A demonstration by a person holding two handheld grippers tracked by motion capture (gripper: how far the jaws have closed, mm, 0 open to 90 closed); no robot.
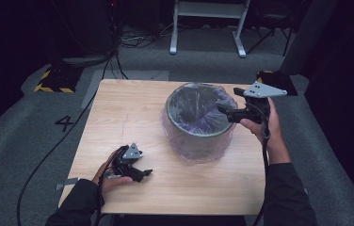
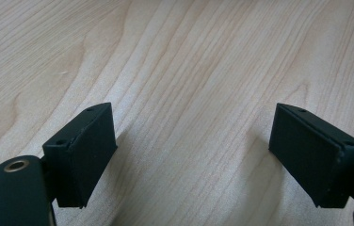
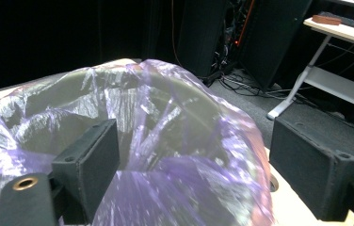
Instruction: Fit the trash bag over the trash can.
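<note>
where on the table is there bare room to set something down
Bare wood lies across the table's left half, between its far-left corner and the left gripper, and along the near edge right of that gripper. It is crowded at the right, where the bag-lined bin and right gripper meet.

A round grey bin (image 1: 197,123) is standing upright on the wooden table, sitting toward two o'clock from the tabletop's middle. A thin, translucent purple plastic bag (image 1: 198,150) is lining it: the film is dropping crumpled into the dark interior, folding over the rim all the way round and hanging down the outer wall, where it is bunching loosely at the base, most of all at six o'clock. In the right gripper view the bag (image 3: 180,141) is catching the light in shiny creases and looking slightly blurred near the rim.
</note>
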